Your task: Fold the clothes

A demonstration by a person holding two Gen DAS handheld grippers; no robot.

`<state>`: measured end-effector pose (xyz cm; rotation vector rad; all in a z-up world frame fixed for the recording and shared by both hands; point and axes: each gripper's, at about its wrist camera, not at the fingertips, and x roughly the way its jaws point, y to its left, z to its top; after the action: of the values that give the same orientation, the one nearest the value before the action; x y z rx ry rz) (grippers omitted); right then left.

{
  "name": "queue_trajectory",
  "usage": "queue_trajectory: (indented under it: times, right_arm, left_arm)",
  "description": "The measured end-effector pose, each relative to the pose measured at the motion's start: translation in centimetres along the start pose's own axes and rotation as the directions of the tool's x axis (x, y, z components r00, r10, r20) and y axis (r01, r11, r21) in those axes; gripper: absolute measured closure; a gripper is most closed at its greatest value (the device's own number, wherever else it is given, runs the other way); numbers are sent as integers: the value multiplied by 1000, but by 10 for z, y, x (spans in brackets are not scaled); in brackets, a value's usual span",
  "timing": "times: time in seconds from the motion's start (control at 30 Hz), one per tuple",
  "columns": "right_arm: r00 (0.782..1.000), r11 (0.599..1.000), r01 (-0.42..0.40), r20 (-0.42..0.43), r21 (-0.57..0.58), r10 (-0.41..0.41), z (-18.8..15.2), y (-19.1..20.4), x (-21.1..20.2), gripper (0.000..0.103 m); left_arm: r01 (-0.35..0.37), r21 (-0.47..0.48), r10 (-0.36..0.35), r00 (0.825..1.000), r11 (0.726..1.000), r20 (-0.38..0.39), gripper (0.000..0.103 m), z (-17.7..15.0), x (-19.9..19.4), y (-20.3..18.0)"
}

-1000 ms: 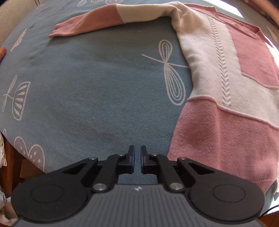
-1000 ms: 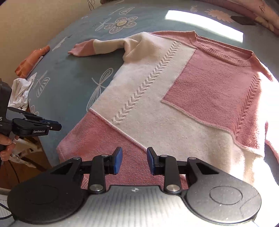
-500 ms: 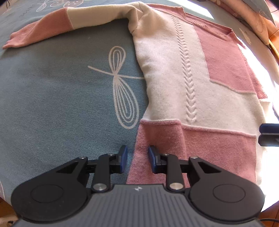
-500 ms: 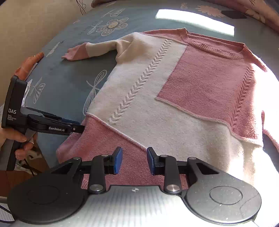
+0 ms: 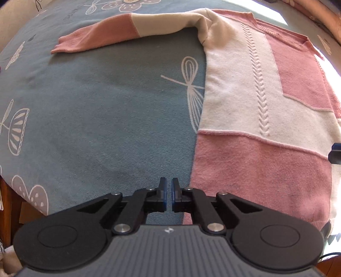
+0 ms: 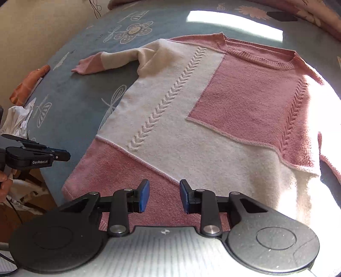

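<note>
A pink and cream knit sweater [image 5: 255, 106] lies flat, front up, on a blue patterned bedspread [image 5: 96, 106]. Its left sleeve [image 5: 127, 32] stretches out sideways across the blue cloth. My left gripper [image 5: 168, 187] is shut with nothing in it, above bare bedspread just left of the sweater's pink hem corner. It also shows from the side in the right wrist view as the left gripper [image 6: 61, 155]. My right gripper [image 6: 163, 191] stands open over the pink hem band of the sweater [image 6: 191, 127], with nothing pinched. Its tip, the right gripper [image 5: 335, 152], peeks in at the left view's right edge.
An orange cloth [image 6: 27, 87] and a crumpled white cloth [image 6: 17, 119] lie at the bed's left edge. A person's hand [image 6: 3, 181] holds the left gripper there. Pink floral bedding [image 6: 315, 12] lies at the far right. Bright sun falls on the sweater's right side.
Half a second ago my left gripper had swung over the sweater's hem corner with jaws apart; now it is back to the left over bare bedspread and shut empty. The right gripper has stayed put.
</note>
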<state>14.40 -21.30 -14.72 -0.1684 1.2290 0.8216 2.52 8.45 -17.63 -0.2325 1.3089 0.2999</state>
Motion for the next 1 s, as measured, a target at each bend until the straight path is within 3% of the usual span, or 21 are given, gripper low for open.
queue_trajectory:
  times: [0.1,0.2,0.3,0.37,0.4,0.5,0.7,0.77,0.83,0.87,1.0]
  right_arm:
    - [1000,998,2,8,59,-2,-3,-13,-4,68]
    - [998,986,51,25,157,-56,-8,-39,-13,68]
    - [988,948,116,66,296,-141,-14,-78,-26,68]
    - [978,898,109,113,425,-173,-20,-114,-36,65]
    - [975,867,82,142,491,-172,-23,-131,-39,59]
    - [959,749,-34,232,662,-161,-37,-182,-46,57]
    - [910,397,-312,392,863,-135,-76,-256,-24,55]
    - [891,339,-347,420,875,-173,-83,-269,-16,57]
    - [888,345,-325,410,881,-210,-78,-275,-16,76]
    - [888,355,-306,399,884,-229,-75,-277,-18,94]
    - [869,470,-215,388,856,-308,-49,-287,-40,94]
  left_arm:
    - [22,-12,-21,998,1000,55,98,11,-3,4]
    - [78,31,-81,990,996,117,94,31,-3,-11]
    - [161,73,-170,975,984,143,89,53,3,-32]
    - [189,114,-205,966,975,154,88,63,7,-49]
    - [192,131,-212,965,973,155,88,67,9,-58]
    - [209,154,-231,963,966,137,88,72,13,-74]
    - [221,169,-235,969,961,72,88,71,24,-90]
    - [213,181,-226,973,960,54,88,72,27,-95]
    - [212,184,-224,974,960,46,88,74,28,-98]
    - [211,185,-223,974,960,45,88,75,29,-100]
    - [206,194,-219,975,959,46,88,79,30,-105]
